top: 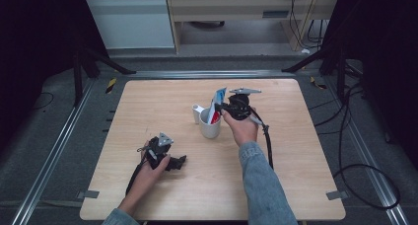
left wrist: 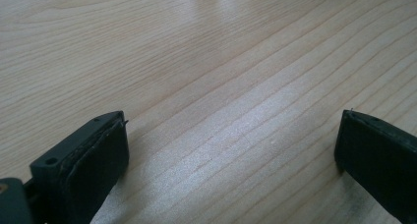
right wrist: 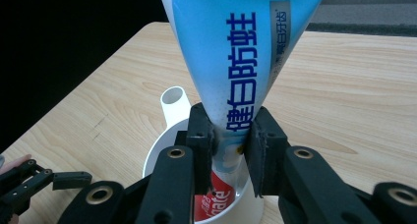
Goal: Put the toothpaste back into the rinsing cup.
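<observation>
high view: a light wooden table (top: 148, 101) seen from above, with a white mug (top: 209, 125) standing near its middle. a blue, white and red toothpaste tube (top: 216, 105) stands tilted in the mug, its flat crimped end up and its red lower part down inside. the right gripper (top: 225, 108) comes in from the right of the mug and clamps the tube just above the rim, the person's right hand (top: 242, 127) wrapped around it behind. the left gripper (top: 180, 162) lies low on the table well to the lower left of the mug, held by the left hand (top: 150, 169), pointing right.

left gripper view: bare wood grain of the table (left wrist: 211, 76) stretches ahead. the two black jaws stand wide apart at the bottom corners, released, nothing between them.

right gripper view: the toothpaste tube (right wrist: 236, 52) rises wide and blue (printed with chinese characters), narrowing downward into the mug (right wrist: 169, 135). the two black jaws are clenched on its narrow part from either side, pads (right wrist: 201, 135) pressing into it just over the mug's rim. the mug's handle points away. the left gripper (right wrist: 44, 182) shows at the lower left of the mug.
</observation>
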The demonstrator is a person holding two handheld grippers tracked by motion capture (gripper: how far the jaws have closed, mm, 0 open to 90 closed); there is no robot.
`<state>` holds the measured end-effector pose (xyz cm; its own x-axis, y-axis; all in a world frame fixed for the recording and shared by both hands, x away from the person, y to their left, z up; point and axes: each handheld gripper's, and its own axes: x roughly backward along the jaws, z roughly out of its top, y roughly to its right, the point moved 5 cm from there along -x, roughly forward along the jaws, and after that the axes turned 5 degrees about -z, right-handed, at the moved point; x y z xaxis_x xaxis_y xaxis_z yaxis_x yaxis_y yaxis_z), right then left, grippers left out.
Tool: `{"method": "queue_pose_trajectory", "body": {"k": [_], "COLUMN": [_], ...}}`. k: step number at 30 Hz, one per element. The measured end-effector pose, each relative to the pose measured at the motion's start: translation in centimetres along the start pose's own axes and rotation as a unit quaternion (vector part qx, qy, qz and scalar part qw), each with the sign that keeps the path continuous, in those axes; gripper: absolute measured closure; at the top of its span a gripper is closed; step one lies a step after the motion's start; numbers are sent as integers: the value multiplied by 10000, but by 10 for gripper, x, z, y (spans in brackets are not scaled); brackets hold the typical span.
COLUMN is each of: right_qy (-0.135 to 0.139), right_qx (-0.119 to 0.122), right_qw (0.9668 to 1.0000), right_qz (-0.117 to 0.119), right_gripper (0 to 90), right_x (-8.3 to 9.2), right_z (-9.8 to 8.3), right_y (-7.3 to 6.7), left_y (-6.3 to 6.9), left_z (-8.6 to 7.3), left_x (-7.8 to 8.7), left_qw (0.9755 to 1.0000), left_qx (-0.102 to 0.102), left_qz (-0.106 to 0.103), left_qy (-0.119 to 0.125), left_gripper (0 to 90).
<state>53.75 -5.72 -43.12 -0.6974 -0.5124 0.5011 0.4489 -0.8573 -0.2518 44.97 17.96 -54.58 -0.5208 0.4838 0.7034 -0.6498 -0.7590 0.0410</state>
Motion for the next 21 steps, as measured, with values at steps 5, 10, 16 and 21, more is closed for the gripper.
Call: {"method": "queue_pose_trajectory", "body": {"k": [5, 10, 16, 21], "right_qy": [25, 44, 46, 41], "right_qx": [-86, -127, -110, -28], "right_qw": [10000, 9999, 9999, 10000], "right_qz": [-29, -3, -4, -70], "right_gripper": [735, 733, 726, 712], "right_x": [1, 2, 3, 4], "right_z": [-2, -3, -3, -3], "right_y": [4, 5, 6, 5], "left_y": [0, 0, 0, 0], "left_z": [0, 0, 0, 0], "left_x": [0, 0, 0, 0], "left_qw": [10000, 10000, 10000, 10000], "left_qx": [0, -3, -2, -3], "left_qz": [2, -7, -7, -8], "left_qy": [5, 3, 4, 2], "left_gripper": [0, 0, 0, 0]}}
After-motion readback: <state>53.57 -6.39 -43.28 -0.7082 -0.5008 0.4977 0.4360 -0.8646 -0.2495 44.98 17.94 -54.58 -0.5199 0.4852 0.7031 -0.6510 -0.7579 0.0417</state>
